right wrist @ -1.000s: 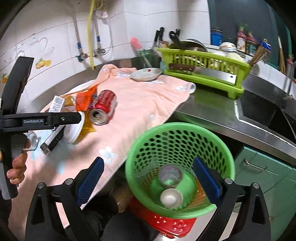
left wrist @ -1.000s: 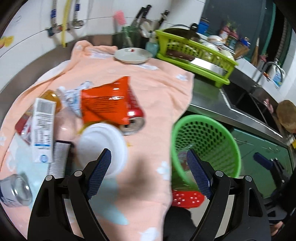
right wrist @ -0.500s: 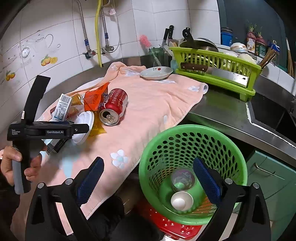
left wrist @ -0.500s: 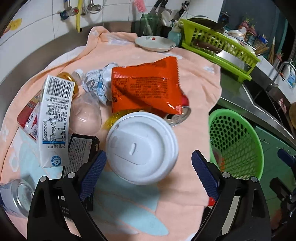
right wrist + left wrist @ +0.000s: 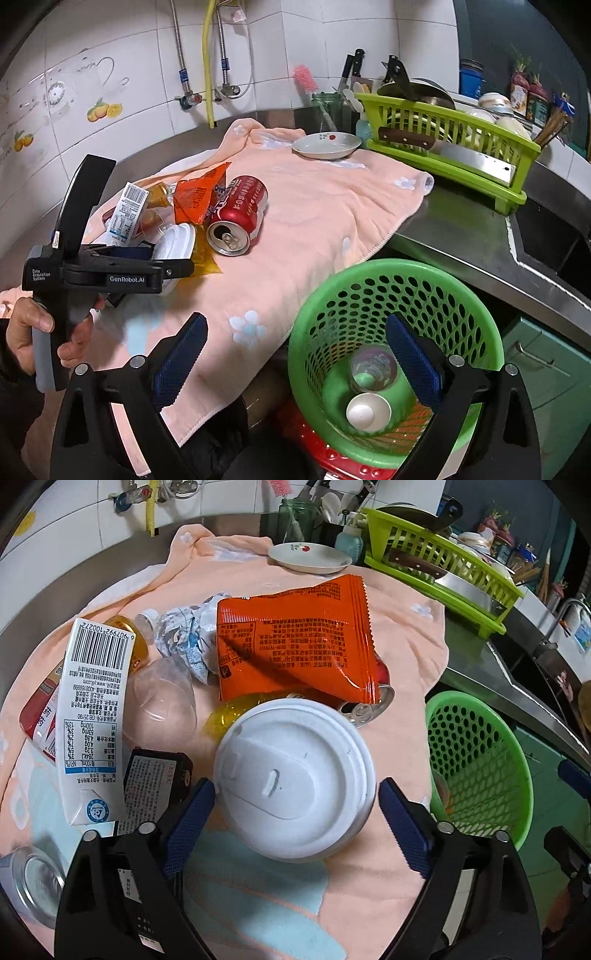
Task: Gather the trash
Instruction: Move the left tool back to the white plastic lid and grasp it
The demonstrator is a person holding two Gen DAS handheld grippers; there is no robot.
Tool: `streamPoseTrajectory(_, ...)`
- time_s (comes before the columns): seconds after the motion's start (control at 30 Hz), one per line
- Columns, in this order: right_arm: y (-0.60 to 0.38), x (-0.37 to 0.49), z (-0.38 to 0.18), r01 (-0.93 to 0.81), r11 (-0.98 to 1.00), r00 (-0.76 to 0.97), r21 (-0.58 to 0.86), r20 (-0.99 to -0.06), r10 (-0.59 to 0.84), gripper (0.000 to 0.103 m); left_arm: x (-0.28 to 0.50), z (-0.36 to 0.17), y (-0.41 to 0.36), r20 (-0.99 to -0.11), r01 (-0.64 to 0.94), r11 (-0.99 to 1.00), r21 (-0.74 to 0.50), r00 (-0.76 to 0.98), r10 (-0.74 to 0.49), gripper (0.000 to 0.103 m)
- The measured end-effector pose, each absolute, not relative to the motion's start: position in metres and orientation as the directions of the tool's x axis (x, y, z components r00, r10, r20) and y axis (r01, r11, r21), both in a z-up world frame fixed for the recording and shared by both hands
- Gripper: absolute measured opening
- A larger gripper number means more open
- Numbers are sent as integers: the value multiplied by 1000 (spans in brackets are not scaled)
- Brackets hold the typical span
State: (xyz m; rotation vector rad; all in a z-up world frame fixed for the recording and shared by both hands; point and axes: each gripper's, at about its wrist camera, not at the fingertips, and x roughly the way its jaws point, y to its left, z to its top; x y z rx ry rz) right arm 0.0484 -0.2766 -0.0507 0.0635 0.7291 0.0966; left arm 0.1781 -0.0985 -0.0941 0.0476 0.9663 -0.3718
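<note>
My left gripper [image 5: 295, 801] is spread wide, its two fingers [image 5: 192, 812] on either side of the one white lidded cup [image 5: 295, 775] lying on the pink towel [image 5: 402, 635] over the worktop; the left finger looks to touch the lid rim, the right sits just beside it, and I cannot tell whether they grip it. Behind the cup lies the trash pile: one orange snack bag [image 5: 295, 642], one red can [image 5: 238, 214], one white carton [image 5: 94, 716], one clear plastic cup [image 5: 162, 705], one crumpled bottle [image 5: 184, 635], one black box [image 5: 155, 775], and one silver can [image 5: 29, 882] at the near left edge. My right gripper [image 5: 295, 354] hangs wide open with nothing in it, above the one green basket [image 5: 369, 280], which holds two cups: one clear [image 5: 373, 367], one white [image 5: 367, 411].
</note>
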Motion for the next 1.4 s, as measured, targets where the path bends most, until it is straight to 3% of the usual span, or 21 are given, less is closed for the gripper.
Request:
streamPoseTrajectory(0.37,-267,62,-42,-106,992,743,73,-657,128,94,169,-88,-95,-787,346,929,-127,535,-307,81)
streamPoseTrajectory(0.4,-265,64,-41,-114,991,744,69,-655,131,94,167,-86,-94,-785,354,925,-138,531,-320,58)
streamPoseTrajectory(0.5,-262,71,-34,-134,990,749,54,-648,136,94,162,-79,-89,-775,359,921,-152,535,-337,52)
streamPoseTrajectory(0.63,-256,83,-27,-158,986,750,54,-643,155,94,158,-77,-84,-769,360,919,-161,538,-346,52)
streamPoseTrajectory(0.7,-254,85,-25,-165,985,750,53,-642,160,94,158,-79,-83,-774,361,917,-171,526,-352,55)
streamPoseTrajectory(0.83,-253,86,-25,-168,985,751,43,-641,157,94,160,-84,-84,-783,356,921,-158,523,-337,77)
streamPoseTrajectory(1.0,-255,85,-30,-166,985,745,42,-649,153,94,163,-87,-84,-772,378,910,-173,521,-363,91)
streamPoseTrajectory(1.13,-256,85,-31,-167,985,745,49,-648,159,94,169,-88,-82,-759,408,891,-202,510,-405,97)
streamPoseTrajectory(1.4,-254,87,-36,-178,982,741,62,-648,175,94,181,-96,-77,-748,429,871,-239,490,-447,98)
